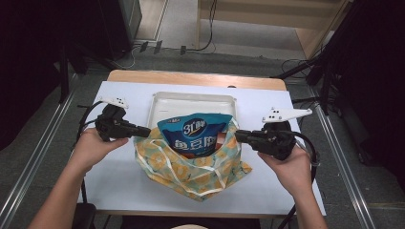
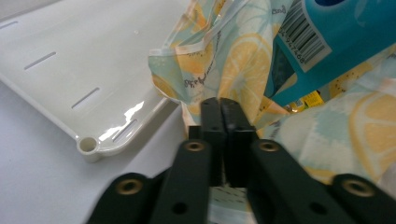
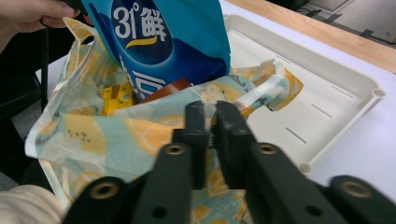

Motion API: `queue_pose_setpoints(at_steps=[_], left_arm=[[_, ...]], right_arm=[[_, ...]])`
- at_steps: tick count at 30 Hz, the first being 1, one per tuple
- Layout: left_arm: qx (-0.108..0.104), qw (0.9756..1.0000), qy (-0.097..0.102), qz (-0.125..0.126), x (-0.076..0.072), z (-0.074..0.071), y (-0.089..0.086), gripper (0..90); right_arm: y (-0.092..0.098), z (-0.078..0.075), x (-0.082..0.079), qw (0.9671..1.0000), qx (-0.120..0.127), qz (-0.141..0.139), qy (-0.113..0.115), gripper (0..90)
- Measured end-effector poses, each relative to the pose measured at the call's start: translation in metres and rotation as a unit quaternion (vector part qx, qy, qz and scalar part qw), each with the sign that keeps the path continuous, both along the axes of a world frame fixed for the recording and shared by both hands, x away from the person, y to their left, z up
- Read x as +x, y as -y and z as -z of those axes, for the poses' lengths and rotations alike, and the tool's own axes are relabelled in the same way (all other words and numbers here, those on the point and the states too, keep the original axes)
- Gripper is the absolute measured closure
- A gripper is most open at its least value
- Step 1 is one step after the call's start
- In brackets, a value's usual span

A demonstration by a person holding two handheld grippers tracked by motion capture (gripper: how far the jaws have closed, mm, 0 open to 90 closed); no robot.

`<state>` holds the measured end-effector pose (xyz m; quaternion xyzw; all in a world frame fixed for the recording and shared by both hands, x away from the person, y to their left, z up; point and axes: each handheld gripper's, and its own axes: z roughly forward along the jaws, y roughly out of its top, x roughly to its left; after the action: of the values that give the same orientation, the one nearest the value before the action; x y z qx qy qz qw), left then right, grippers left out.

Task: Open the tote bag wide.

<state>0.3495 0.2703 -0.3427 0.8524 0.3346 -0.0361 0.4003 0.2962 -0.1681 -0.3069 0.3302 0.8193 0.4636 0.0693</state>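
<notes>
A lemon-print cloth bag [image 1: 193, 164] is being held open on the white table [image 1: 119, 183], just in front of a cream plastic tray [image 1: 191, 101] whose near part is being overlapped by the bag's far edge. A blue snack pouch [image 1: 195, 134] is standing upright inside the bag, its top half rising above the cloth rim. Beside the pouch, deeper in the bag, a small yellow packet [image 3: 116, 98] and a brown item [image 3: 166, 89] are being partly shown in the right gripper view; most of each is being covered by the pouch and the cloth, so they cannot be identified. The pouch's lower half is being hidden by the bag.

The bag's left rim is being pinched by the left gripper [image 1: 143, 130], whose jaws are pressed together on a fold of the cloth [image 2: 205, 79] in the left gripper view. The opposite rim is being pinched by the right gripper [image 1: 237, 136]; its jaws are being kept nearly together with the fabric caught between them. Each gripper is being held level, pointing inward toward the bag.

The tray is lying empty, with narrow slots in its floor; its near edge is being cut off from sight by the bag. Behind the white table top, a strip of wooden table edge [image 1: 191, 78] is being shown.
</notes>
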Motion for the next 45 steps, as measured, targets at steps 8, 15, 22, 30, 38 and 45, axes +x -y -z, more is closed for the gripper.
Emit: queue_pose_setpoints(at_steps=[8,15,22,30,38,45], left_arm=[[-0.017,0.9997,0.017,0.003,-0.013,-0.009,0.0,90.0],[-0.02,0.9997,0.016,0.004,-0.02,-0.009,0.002,90.0],[-0.019,0.9997,0.011,0.005,-0.025,-0.002,-0.001,90.0],[-0.017,0.9998,-0.004,-0.004,-0.026,0.017,-0.001,90.0],[-0.015,0.9996,-0.02,-0.014,-0.027,0.037,-0.006,90.0],[-0.029,0.999,-0.029,-0.018,-0.028,0.05,-0.008,90.0]], right_arm=[[0.009,-0.004,-0.008,0.9997,-0.022,0.009,0.011,90.0],[0.021,0.001,-0.014,0.9995,-0.025,0.02,0.003,90.0],[0.029,0.016,-0.016,0.9992,-0.026,0.028,-0.011,90.0],[0.032,0.05,-0.013,0.9987,-0.01,0.036,-0.035,90.0],[0.027,0.077,-0.017,0.9985,-0.011,0.037,-0.04,90.0],[0.028,0.092,-0.018,0.9976,-0.023,0.041,-0.051,90.0]])
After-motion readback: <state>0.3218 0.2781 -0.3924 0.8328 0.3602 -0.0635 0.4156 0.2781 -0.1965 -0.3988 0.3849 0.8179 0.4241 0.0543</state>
